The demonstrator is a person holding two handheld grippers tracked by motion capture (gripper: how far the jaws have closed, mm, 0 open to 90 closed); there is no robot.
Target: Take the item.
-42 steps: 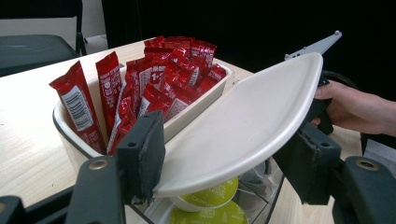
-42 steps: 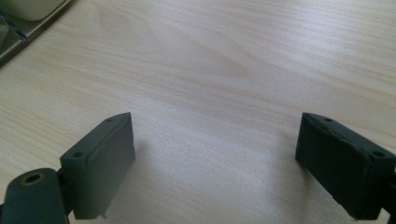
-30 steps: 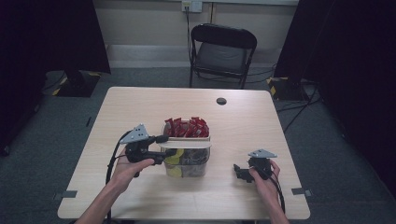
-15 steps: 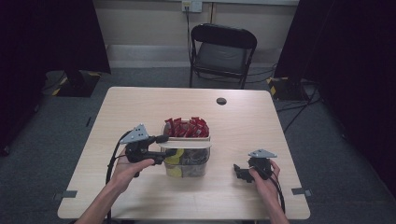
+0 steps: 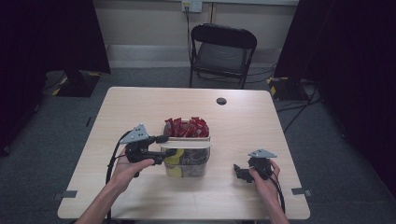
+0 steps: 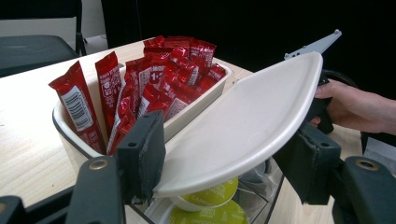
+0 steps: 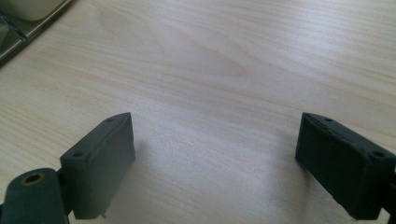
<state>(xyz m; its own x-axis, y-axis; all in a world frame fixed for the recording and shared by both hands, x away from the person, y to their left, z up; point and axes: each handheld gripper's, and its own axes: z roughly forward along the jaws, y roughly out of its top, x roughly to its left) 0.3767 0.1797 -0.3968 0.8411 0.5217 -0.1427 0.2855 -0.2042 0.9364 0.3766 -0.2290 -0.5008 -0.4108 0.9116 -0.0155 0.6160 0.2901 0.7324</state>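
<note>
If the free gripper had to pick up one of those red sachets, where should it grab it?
Probably by the top edge, coming straight down from above. The red sachets stand upright and packed in the white tray, so only their flat tops stick out. The right gripper rests open on the table; its jaws should close across one sachet's thin faces.

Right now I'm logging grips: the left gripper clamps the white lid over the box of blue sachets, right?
Not quite: the sachets are red, as the left gripper view shows. The left gripper does clamp the white lid over the box.
</note>
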